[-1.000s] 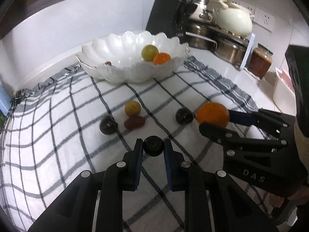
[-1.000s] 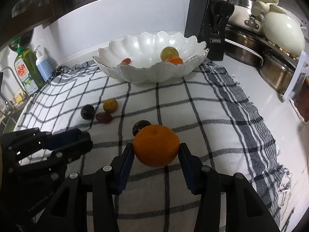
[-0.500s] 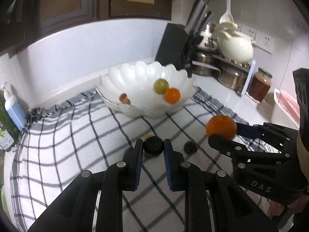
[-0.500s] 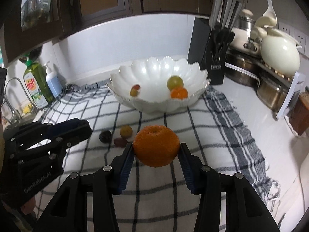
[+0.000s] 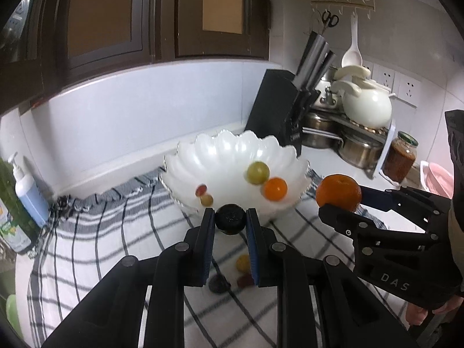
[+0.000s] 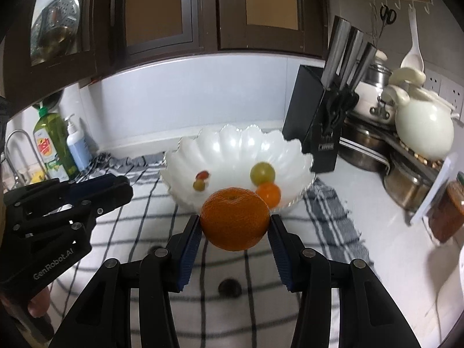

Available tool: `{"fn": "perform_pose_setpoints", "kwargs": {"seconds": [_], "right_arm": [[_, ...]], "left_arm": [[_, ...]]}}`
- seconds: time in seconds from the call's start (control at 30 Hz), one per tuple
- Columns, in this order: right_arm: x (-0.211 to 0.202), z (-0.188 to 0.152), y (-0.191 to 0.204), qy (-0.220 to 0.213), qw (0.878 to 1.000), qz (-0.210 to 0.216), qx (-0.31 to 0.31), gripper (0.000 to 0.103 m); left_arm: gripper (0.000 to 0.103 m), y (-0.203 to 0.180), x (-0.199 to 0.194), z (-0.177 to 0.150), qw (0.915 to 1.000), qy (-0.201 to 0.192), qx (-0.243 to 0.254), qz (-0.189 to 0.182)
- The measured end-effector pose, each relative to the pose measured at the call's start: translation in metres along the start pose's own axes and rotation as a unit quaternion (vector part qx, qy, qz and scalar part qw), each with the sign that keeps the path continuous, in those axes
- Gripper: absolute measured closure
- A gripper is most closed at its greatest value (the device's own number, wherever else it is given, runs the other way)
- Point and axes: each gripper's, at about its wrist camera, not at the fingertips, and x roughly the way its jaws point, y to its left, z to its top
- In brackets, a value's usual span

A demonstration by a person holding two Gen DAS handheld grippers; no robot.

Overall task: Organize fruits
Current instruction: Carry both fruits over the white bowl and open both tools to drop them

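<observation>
Both hands are up off the counter, each carrying fruit toward the white scalloped glass bowl (image 6: 240,145), which sits straight ahead of and below both grippers at the far end of the black-and-white checked cloth (image 6: 327,211). The right gripper (image 6: 235,226) is clamped on a big, dimpled orange tangerine (image 6: 235,221), its blue-padded jaws pressing the fruit's two sides; from where I stand it looks the nearer of the two to the bowl's front rim. The left gripper (image 5: 230,221) grips a small, matte, dark round plum (image 5: 230,222) the same way. The bowl is wide and shallow with no real long axis, so the drop can come from any side; it already holds a smooth green-yellow fruit (image 5: 257,172), a small glossy orange (image 5: 275,189) and two tiny grapes (image 5: 204,195). Three small fruits (image 5: 235,275) lie on the cloth below the left gripper, one yellow and two dark.
</observation>
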Motion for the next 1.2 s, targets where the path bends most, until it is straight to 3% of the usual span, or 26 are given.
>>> {"fn": "perform_pose_setpoints", "kwargs": {"seconds": [0.4, 0.63, 1.2], "right_arm": [[0.03, 0.049, -0.01, -0.018, 1.0, -0.018, -0.015, 0.054], [0.055, 0.081, -0.017, -0.007, 1.0, -0.02, -0.023, 0.054], [0.154, 0.125, -0.04, 0.087, 0.996, -0.015, -0.011, 0.054]], "left_arm": [[0.081, 0.013, 0.036, 0.047, 0.9999, -0.005, 0.01, 0.011], [0.081, 0.017, 0.059, 0.078, 0.9997, -0.001, 0.022, 0.011], [0.081, 0.041, 0.157, 0.12, 0.9945, 0.103, -0.012, 0.013]]}}
